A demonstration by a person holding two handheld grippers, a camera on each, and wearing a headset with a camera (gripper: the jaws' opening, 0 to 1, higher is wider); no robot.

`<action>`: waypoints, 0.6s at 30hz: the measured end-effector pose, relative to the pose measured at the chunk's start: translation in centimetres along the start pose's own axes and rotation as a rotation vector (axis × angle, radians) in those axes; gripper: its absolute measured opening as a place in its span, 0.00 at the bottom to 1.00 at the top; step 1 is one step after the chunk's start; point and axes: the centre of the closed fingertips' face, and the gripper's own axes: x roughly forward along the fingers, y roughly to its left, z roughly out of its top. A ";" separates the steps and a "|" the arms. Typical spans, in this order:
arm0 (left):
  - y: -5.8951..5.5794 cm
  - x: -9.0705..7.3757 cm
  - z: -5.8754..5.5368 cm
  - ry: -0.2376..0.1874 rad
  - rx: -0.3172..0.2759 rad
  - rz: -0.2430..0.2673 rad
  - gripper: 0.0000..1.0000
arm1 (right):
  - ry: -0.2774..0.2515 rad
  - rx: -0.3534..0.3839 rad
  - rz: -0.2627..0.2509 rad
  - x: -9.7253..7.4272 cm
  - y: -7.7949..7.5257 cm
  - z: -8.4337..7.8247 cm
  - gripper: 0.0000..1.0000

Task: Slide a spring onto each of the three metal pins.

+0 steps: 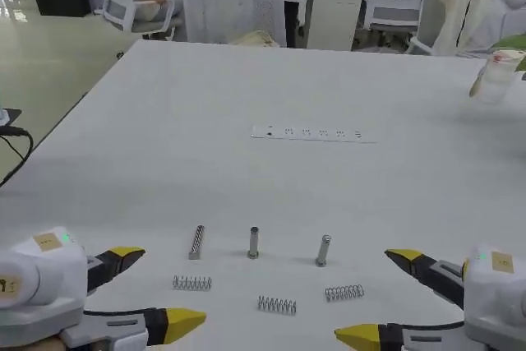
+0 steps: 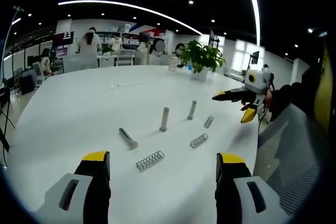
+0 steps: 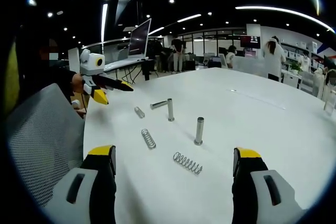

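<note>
I have my left gripper (image 1: 160, 285) and right gripper (image 1: 370, 295) both spread wide and empty. Between them on the white table (image 1: 246, 178) lie three coiled steel springs (image 1: 277, 305), just in front of three grey metal pins (image 1: 253, 242). The leftmost pin (image 1: 196, 242) lies flat.

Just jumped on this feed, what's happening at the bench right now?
A person holds the left gripper and the right gripper low over the near edge of the white table. Both are open and hold nothing. The left pin lies on its side, while the middle pin and the right pin stand upright. The three springs lie loose in front of them, and none is on a pin yet.
</note>
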 end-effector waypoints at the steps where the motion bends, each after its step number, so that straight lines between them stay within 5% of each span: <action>1: 0.0 0.0 0.1 -0.001 0.000 0.001 0.80 | 0.000 0.000 -0.001 0.0 0.0 0.0 0.92; 18: 1.7 0.9 1.6 0.011 0.028 0.010 0.77 | 0.000 0.001 -0.004 -0.1 -0.2 0.2 0.92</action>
